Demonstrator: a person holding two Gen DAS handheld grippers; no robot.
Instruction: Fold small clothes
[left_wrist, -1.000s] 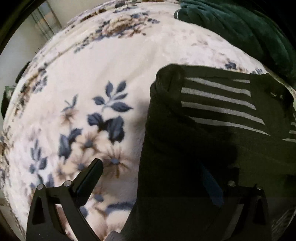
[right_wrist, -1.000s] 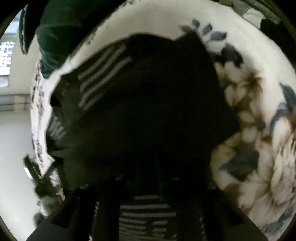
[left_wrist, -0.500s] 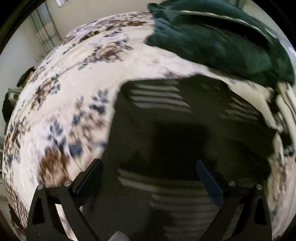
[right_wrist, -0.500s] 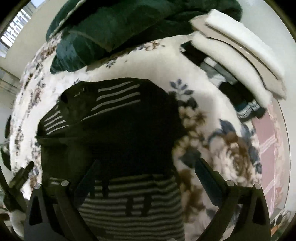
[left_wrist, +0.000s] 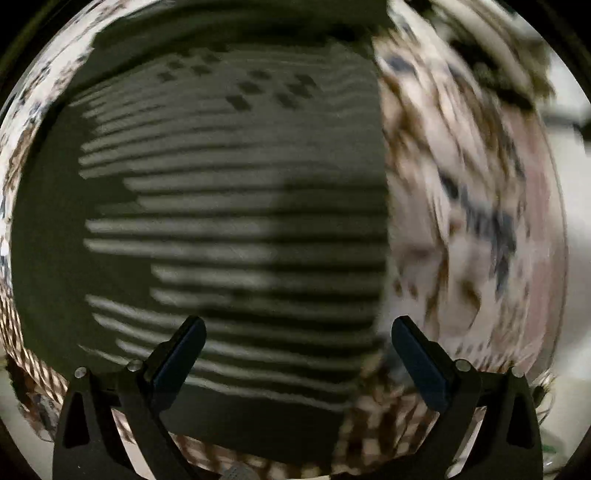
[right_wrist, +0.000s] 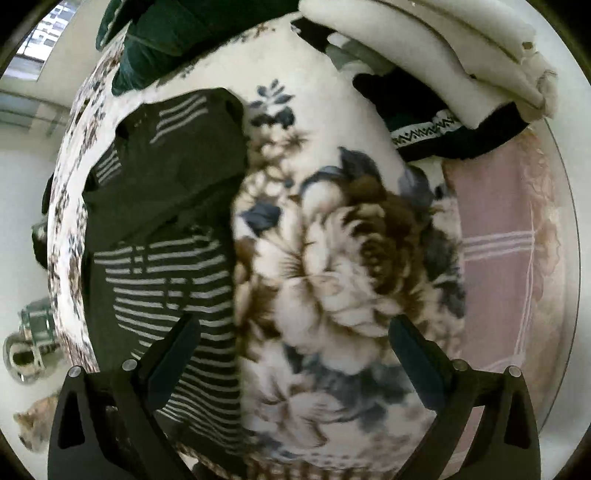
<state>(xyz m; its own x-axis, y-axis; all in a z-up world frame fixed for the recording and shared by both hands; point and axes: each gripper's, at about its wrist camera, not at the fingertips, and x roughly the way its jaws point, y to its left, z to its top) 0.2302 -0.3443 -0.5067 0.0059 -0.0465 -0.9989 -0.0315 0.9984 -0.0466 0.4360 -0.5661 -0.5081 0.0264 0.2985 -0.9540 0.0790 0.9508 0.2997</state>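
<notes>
A black garment with white stripes lies folded on a floral blanket; the left wrist view is blurred by motion. My left gripper is open and empty, just above the garment's near edge. In the right wrist view the same garment lies at the left, with its black striped sleeves folded over the top. My right gripper is open and empty above the blanket's large brown flower, to the right of the garment.
A dark green blanket is heaped at the far side. White folded cloths and dark clothes lie at the far right. A pink cloth covers the right edge. A metal mug stands off the bed, left.
Both grippers have let go of the garment and opened. The left view has swung down over the striped part. The right gripper has moved right, off the garment, over the blanket.
</notes>
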